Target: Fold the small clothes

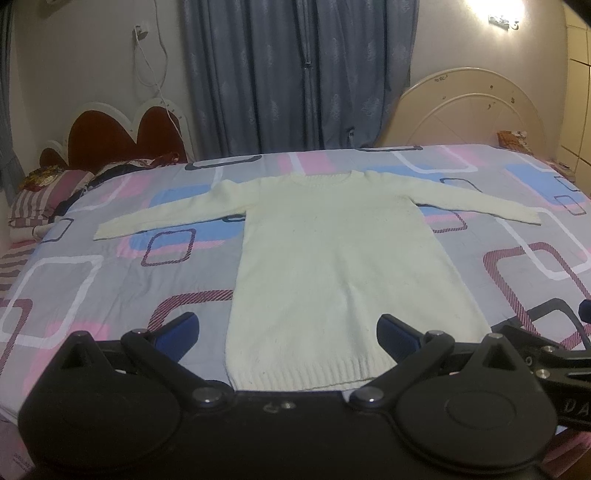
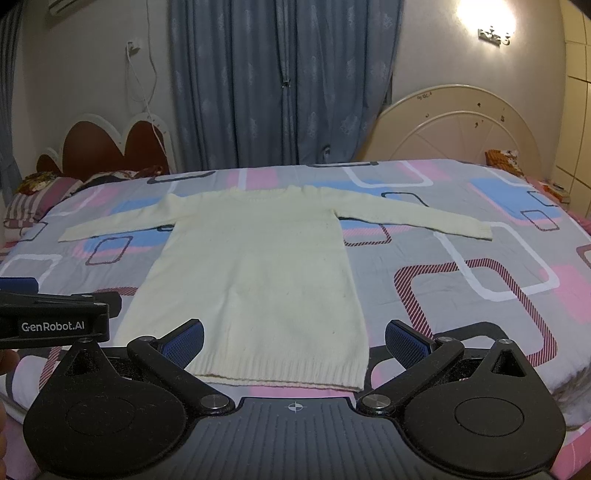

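Bedspread (image 2: 443, 295) lies open around the sweater (image 2: 255, 266); pillows (image 1: 40, 199) well apart.

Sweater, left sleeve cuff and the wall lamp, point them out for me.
Sweater (image 2: 255, 280), right wrist view, middle of its body.
Left sleeve cuff (image 1: 101, 233), left wrist view, the cuff's end.
Wall lamp (image 2: 493, 35), right wrist view, its fixture.

Sweater (image 1: 332, 258) (image 2: 255, 273): cream knit, long-sleeved, lying flat and unfolded, sleeves spread sideways, ribbed hem nearest.
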The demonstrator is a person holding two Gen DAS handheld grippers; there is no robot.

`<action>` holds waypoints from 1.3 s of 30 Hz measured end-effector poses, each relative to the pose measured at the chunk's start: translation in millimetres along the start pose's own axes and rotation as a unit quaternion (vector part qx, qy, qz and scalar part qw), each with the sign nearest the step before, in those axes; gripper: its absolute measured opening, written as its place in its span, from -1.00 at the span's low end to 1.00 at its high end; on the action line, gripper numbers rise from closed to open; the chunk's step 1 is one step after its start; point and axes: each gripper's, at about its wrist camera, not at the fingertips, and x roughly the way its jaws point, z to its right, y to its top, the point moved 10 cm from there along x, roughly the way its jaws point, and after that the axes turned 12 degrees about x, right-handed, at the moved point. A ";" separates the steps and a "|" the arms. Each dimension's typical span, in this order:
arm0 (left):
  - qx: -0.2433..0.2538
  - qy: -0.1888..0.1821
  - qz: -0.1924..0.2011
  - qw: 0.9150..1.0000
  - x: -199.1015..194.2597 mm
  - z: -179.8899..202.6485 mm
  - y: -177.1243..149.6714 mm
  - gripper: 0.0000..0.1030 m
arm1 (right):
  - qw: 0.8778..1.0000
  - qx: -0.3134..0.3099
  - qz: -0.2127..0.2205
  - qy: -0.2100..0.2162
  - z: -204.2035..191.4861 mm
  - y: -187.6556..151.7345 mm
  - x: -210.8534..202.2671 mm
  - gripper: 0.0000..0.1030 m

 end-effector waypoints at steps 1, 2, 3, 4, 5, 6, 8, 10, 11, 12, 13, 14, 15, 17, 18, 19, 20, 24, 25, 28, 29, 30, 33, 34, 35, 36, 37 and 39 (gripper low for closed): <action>0.000 0.000 0.000 1.000 0.0 0.1 0.1 0.99 | 1.000 0.000 0.000 0.000 0.2 0.7 0.8 1.00; -0.001 -0.001 0.000 1.000 0.2 0.1 0.0 0.99 | 1.000 0.000 0.000 0.000 0.4 1.0 1.1 1.00; 0.000 0.000 0.000 1.000 0.0 0.2 0.0 0.99 | 1.000 0.000 0.000 0.000 0.4 1.1 1.6 1.00; 0.000 0.001 -0.001 1.000 1.0 0.6 0.2 0.99 | 1.000 0.000 -0.001 0.000 0.5 0.9 1.9 1.00; 0.000 0.001 -0.002 1.000 1.7 0.6 0.2 0.99 | 1.000 0.000 -0.001 0.001 0.2 1.0 2.1 1.00; -0.001 0.000 -0.003 1.000 2.6 0.2 0.5 0.99 | 1.000 -0.001 -0.001 0.000 0.4 1.3 2.7 1.00; -0.003 0.001 -0.005 1.000 4.6 -0.5 1.1 0.99 | 1.000 -0.001 -0.001 -0.002 0.9 1.9 3.9 1.00; -0.003 0.002 -0.006 1.000 6.2 -1.1 1.9 0.99 | 1.000 -0.001 -0.001 -0.005 2.0 2.0 5.4 1.00; -0.004 0.003 -0.006 1.000 6.9 -1.1 1.7 0.99 | 1.000 0.000 -0.001 -0.005 2.0 2.2 6.2 1.00; -0.004 0.003 -0.007 1.000 7.6 -0.9 1.7 0.99 | 1.000 0.002 -0.001 -0.005 3.0 2.7 6.9 1.00; -0.004 0.003 -0.007 1.000 8.6 -1.3 1.7 0.99 | 1.000 0.003 -0.001 -0.005 3.3 3.0 7.6 1.00; -0.003 0.003 -0.008 1.000 9.8 -1.5 2.1 0.99 | 1.000 0.004 0.000 -0.006 4.3 3.6 8.4 1.00; -0.003 0.004 -0.008 1.000 11.5 -1.5 2.5 0.99 | 1.000 0.004 0.001 -0.007 4.9 4.2 9.2 1.00; -0.004 0.004 -0.010 1.000 13.3 -1.1 2.3 0.99 | 1.000 0.003 0.001 -0.011 6.5 6.1 12.6 1.00; -0.004 0.004 -0.012 1.000 15.3 -1.0 2.7 0.99 | 1.000 0.001 0.001 -0.013 7.8 7.2 14.5 1.00; -0.004 0.004 -0.014 1.000 17.5 -1.4 3.1 0.99 | 1.000 0.000 0.002 -0.016 9.1 8.6 16.6 1.00; -0.004 0.006 -0.015 1.000 19.7 -1.9 3.6 0.99 | 1.000 0.000 0.003 -0.018 9.9 9.8 18.4 1.00; -0.009 0.012 -0.016 1.000 30.7 -6.8 7.9 0.99 | 1.000 0.001 0.004 -0.023 15.5 16.5 26.9 1.00; -0.011 0.012 -0.017 1.000 33.7 -7.9 9.1 0.99 | 1.000 0.002 0.004 -0.024 17.0 18.7 29.5 1.00; -0.014 0.013 -0.020 1.000 45.8 -11.3 14.7 0.99 | 1.000 0.001 0.004 -0.027 21.1 23.6 38.1 1.00; -0.013 0.014 -0.022 1.000 50.1 -11.7 16.8 0.99 | 1.000 0.000 0.004 -0.028 22.3 25.6 41.3 1.00; -0.011 0.014 -0.022 1.000 54.1 -12.1 19.1 0.99 | 1.000 -0.002 0.005 -0.031 24.0 27.8 45.0 1.00; -0.005 0.016 -0.017 1.000 66.1 -12.2 27.6 0.99 | 0.999 -0.003 0.008 -0.037 30.1 35.9 57.3 1.00; -0.003 0.016 -0.016 1.000 70.0 -11.1 30.4 0.99 | 0.999 -0.002 0.009 -0.038 32.6 39.3 61.7 1.00; -0.001 0.015 -0.015 1.000 75.2 -10.2 33.9 0.99 | 0.999 0.000 0.011 -0.039 35.6 43.3 66.7 1.00; -0.001 0.012 -0.016 1.000 80.6 -9.2 36.9 0.99 | 0.999 0.002 0.012 -0.040 38.6 46.9 70.8 1.00; -0.001 0.009 -0.017 1.000 86.0 -8.8 39.9 1.00 | 0.999 0.007 0.014 -0.042 42.7 51.5 75.7 1.00; -0.003 0.007 -0.021 1.000 98.5 -7.5 46.3 0.99 | 0.999 0.026 0.017 -0.040 51.7 61.5 85.5 1.00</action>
